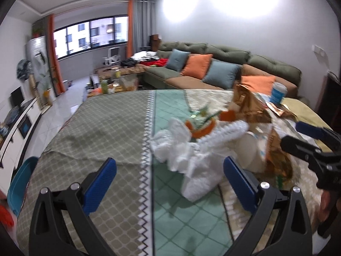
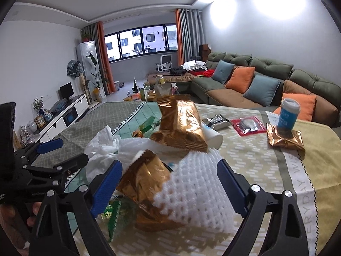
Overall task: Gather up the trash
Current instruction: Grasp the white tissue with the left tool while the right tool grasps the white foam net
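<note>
A pile of trash sits in the middle of the desk [image 1: 102, 128], which has a green and tan patterned cloth on it. The left gripper [image 1: 169, 182] has its two blue pads spread wide apart, and nothing is pressed between them. Just past its pads lies a crumpled white tissue [image 1: 172, 145], with bits of orange peel [image 1: 202, 131] on top. The right gripper [image 2: 169, 186] is also spread wide. A white foam net [image 2: 196, 187] and a crumpled gold wrapper [image 2: 147, 177] lie between its blue pads, but the pads do not squeeze them. Behind those sits a bigger gold bag [image 2: 181, 123], tilted up, with a white paper cup [image 2: 212, 135] lying on its side beside it. A green wrapper [image 2: 114, 215] peeks out under the pile near the right gripper. Further right on the desk are a small gold packet [image 2: 285, 139], a blue cup [image 2: 287, 115] standing on it, and a red packet [image 2: 248, 124]. A long green sofa [image 2: 266, 72] with orange and blue pillows is behind the desk.
</note>
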`<action>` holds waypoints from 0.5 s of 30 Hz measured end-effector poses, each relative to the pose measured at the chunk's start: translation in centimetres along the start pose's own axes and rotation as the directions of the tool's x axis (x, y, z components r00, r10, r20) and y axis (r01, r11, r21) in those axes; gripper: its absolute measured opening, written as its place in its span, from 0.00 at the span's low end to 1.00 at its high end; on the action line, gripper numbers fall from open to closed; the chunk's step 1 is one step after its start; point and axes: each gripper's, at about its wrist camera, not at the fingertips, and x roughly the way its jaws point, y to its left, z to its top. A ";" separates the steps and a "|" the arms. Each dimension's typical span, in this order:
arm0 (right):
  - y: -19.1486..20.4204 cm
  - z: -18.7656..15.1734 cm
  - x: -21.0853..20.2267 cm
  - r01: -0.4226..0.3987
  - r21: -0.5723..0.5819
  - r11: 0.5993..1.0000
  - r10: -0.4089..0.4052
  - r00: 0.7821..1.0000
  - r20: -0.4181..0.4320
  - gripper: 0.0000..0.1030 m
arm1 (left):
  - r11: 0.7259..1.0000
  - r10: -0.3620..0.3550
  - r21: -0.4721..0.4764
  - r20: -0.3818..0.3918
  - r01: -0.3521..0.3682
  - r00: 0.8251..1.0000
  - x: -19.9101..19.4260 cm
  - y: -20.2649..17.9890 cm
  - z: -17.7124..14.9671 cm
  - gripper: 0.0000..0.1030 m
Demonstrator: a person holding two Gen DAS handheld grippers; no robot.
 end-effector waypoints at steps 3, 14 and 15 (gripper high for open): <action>-0.8 -0.1 -0.5 -0.020 0.005 1.000 0.020 1.000 -0.023 0.86 | 0.997 -0.068 0.021 -0.021 0.068 0.997 0.0 -0.6 -0.1 0.86; -3.5 -1.2 -0.3 -0.091 0.074 0.993 0.099 0.989 -0.110 0.38 | 0.971 -0.237 -0.068 -0.226 0.227 0.945 4.5 -0.3 -0.8 0.28; -3.6 -1.2 -0.3 -0.096 0.075 0.993 0.104 0.988 -0.110 0.31 | 0.969 -0.245 -0.080 -0.235 0.232 0.941 4.7 -0.1 -1.1 0.24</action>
